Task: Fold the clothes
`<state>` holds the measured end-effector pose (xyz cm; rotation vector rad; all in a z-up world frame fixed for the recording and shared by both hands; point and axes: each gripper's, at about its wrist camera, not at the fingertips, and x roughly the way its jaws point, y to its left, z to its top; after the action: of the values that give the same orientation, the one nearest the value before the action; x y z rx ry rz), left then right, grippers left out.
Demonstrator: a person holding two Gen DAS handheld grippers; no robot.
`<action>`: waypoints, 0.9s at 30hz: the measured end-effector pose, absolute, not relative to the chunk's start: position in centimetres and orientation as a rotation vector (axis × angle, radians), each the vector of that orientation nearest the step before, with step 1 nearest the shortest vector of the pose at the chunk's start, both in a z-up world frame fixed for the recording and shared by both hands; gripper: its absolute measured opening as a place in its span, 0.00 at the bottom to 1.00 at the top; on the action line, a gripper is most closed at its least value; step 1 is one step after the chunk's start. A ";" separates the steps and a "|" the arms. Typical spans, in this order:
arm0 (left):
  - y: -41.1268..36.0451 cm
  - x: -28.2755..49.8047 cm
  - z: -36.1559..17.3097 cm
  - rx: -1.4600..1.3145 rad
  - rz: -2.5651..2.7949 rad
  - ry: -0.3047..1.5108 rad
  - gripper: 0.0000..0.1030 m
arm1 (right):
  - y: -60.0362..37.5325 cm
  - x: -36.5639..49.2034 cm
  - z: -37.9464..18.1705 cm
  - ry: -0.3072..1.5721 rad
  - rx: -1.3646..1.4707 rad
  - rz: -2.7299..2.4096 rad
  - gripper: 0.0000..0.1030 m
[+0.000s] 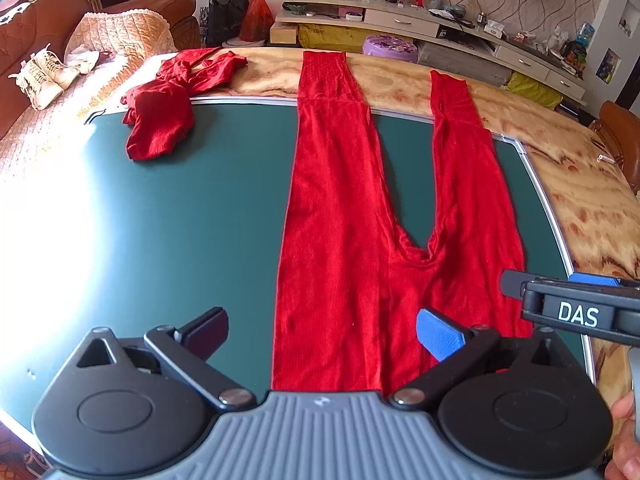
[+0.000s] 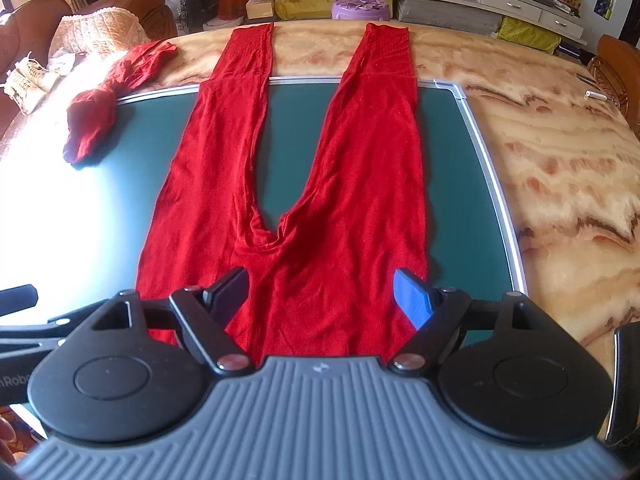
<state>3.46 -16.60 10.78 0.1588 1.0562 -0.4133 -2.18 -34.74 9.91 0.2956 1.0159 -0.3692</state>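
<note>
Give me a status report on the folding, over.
Left gripper open, right gripper open, both empty above the waist end. Red leggings flat on green mat, legs spread, unfolded. Crumpled red garment at mat's far left corner, clear of leggings.

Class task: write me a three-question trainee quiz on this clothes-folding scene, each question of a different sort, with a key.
1. True or false: the red trousers lie spread flat, legs apart.
2. The crumpled red garment lies to which side of the trousers: A left, B right?
3. Fill in: the right hand-held gripper has its jaws ____.

Key: 1 true; 2 A; 3 open.
</note>
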 end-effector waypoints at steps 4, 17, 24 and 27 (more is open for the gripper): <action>-15.4 1.8 10.2 0.150 -0.416 1.055 1.00 | -33.6 -3.7 9.5 1.015 0.282 -0.370 0.85; -12.6 -2.1 9.2 0.129 -0.416 1.044 1.00 | -31.5 -7.4 8.5 1.011 0.288 -0.363 0.85; -11.4 -3.3 8.8 0.119 -0.404 1.034 1.00 | -30.9 -8.6 8.0 1.009 0.269 -0.372 0.85; -10.7 -3.7 8.9 0.107 -0.401 1.026 1.00 | -30.5 -9.3 7.9 1.006 0.265 -0.369 0.85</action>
<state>-3.67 -10.73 8.86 0.1071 1.0260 -0.4009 -9.29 -30.50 7.91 0.2650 1.0057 -0.3695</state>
